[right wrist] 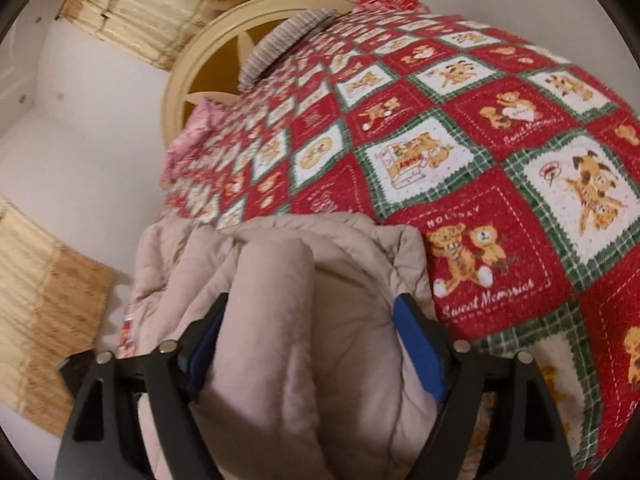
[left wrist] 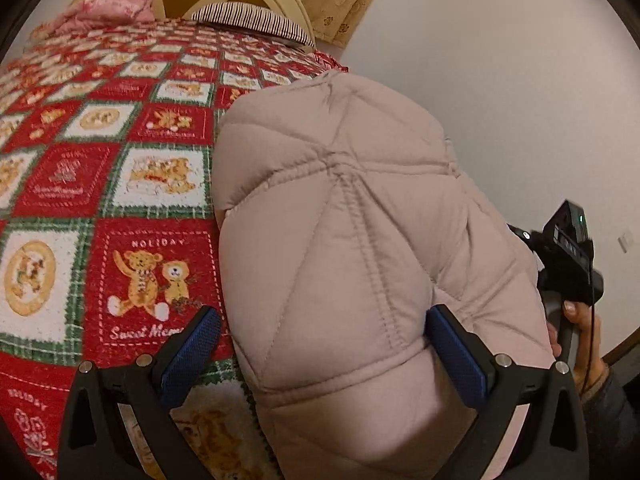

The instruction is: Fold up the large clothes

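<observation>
Red-and-green teddy-bear blanket (left wrist: 120, 184) covers the bed; a beige puffer jacket (left wrist: 352, 216) hangs bunched at its edge. Left hand-held gripper (left wrist: 320, 344) and right hand-held gripper (right wrist: 308, 344) each straddle thick padding, jaws wide (grip uncertain), so the slippery bulk could slide out.

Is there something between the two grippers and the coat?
Nothing visible. The coat already bulges between the fingers of the left gripper and of the right gripper, on the blanket.

Beige quilted puffer coat (left wrist: 360, 248), bulky and bunched, lying at the bed's edge, stitched seams showing
</observation>
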`<state>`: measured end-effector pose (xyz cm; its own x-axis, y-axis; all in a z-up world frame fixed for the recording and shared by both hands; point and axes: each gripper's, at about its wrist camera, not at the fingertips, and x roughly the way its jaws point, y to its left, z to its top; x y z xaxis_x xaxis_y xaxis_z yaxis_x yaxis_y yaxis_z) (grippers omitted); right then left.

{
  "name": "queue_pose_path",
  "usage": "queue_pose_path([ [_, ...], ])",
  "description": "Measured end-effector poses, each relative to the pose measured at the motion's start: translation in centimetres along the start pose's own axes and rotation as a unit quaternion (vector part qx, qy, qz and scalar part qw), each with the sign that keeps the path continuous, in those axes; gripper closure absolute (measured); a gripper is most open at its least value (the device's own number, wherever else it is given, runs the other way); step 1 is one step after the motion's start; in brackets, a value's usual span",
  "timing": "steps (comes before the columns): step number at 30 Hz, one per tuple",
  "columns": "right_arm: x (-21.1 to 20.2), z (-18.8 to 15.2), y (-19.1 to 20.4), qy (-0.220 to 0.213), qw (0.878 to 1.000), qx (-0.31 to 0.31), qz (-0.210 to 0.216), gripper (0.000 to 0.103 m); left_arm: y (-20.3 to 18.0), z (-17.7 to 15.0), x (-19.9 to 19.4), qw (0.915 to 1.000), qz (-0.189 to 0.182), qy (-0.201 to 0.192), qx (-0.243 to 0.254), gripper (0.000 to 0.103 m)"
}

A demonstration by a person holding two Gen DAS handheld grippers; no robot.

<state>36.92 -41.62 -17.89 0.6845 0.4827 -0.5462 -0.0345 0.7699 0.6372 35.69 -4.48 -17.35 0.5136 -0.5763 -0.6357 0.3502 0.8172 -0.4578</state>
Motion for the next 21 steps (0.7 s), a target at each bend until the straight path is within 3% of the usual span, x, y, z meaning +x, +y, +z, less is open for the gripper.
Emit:
queue_pose_path([
  [5,-0.7,-0.7,-1.2,0.01,0.999,-0.011,0.051,0.009,0.2,0.0,0.3,0.9997,-0.023,0.008,-0.009,0.001],
  [10,0.2,-1.0,-1.4,0.024,0.999,-0.02,0.035,0.005,0.5,-0.1,0.5,0.9987,-0.046,0.013,-0.021,0.001],
  [15,1.3,-1.2,-0.5,0.046,0.997,-0.017,0.067,0.03,-1.2,-0.3,0.0,0.9991,-0.038,0.001,0.016,0.001],
  [16,1.3,-1.4,-0.4,0.045,0.996,-0.012,0.081,0.039,-2.1,-0.4,-0.2,0.9989,-0.032,-0.004,0.034,0.002],
  [19,0.9,-1.8,0.1,0.033,0.995,-0.021,0.094,0.055,-3.4,-0.7,-0.9,0.9984,-0.024,-0.01,0.051,0.009],
  [21,0.8,-1.8,0.4,0.024,0.994,-0.023,0.106,0.062,-4.1,-0.9,-1.5,0.9979,-0.019,-0.013,0.06,0.02],
])
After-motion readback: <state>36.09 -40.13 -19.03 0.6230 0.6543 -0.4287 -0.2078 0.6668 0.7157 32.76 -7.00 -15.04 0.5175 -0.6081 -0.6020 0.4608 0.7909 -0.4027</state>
